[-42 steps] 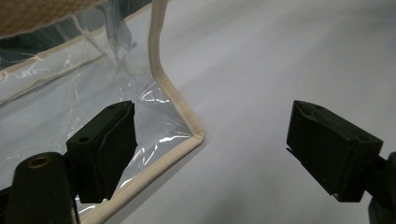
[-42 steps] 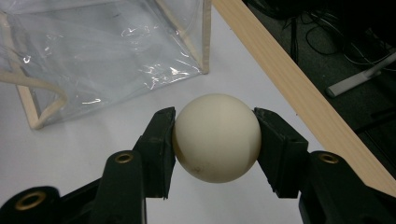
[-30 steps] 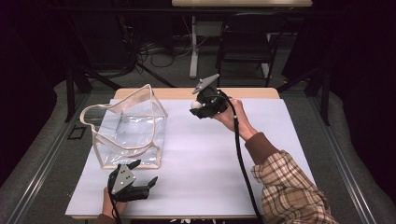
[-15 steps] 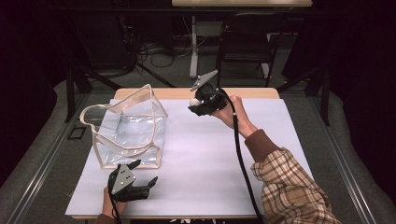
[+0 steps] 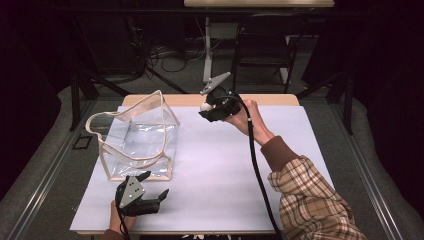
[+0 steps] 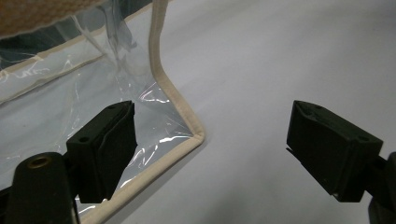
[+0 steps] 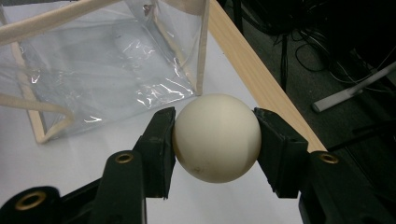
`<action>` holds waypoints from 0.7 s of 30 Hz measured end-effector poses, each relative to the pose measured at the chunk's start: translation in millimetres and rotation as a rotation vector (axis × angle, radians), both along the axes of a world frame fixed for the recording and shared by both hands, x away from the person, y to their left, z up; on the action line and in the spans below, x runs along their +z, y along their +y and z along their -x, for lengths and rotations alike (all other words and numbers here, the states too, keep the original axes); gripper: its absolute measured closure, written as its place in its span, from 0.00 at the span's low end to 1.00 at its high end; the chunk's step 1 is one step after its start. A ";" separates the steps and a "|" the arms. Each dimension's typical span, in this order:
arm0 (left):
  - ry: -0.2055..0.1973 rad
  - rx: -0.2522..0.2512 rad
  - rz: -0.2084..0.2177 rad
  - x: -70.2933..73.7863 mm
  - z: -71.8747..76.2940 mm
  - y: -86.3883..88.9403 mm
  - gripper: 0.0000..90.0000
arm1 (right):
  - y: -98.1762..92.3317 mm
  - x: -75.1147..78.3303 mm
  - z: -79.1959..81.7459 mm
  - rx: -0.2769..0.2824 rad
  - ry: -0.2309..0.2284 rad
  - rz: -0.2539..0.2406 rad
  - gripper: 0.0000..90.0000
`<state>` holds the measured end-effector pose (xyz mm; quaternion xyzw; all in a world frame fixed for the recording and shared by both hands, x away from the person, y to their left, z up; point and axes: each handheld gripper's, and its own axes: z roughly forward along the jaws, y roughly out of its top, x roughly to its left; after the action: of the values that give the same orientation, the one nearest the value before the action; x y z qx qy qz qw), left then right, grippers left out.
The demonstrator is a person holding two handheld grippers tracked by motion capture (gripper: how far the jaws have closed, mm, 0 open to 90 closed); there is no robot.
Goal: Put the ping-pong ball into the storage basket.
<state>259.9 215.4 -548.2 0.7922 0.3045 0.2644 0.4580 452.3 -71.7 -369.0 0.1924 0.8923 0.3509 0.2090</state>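
Holding a white ball [image 7: 216,137] tight between the right gripper [image 7: 215,140] jaws | clear bag [image 7: 102,60] sits just past it, no ball inside yet | left gripper [image 6: 212,149] wide open by the bag's corner | drop left to do

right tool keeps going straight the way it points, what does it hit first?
Most likely the clear bag. In the right gripper view the right tool, shut on the white ball, aims over bare table toward the bag's near side wall. Depth is unclear, so it might pass just over the rim.
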 end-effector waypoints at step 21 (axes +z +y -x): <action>-0.001 -0.002 -0.002 0.3 0.3 0.4 0.18 | 13.0 10.3 2.6 0.023 -0.020 -0.005 0.56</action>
<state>259.6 215.7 -547.9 0.7928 0.3032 0.2644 0.4578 449.7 -58.7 -358.7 0.1793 0.8913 0.3575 0.2135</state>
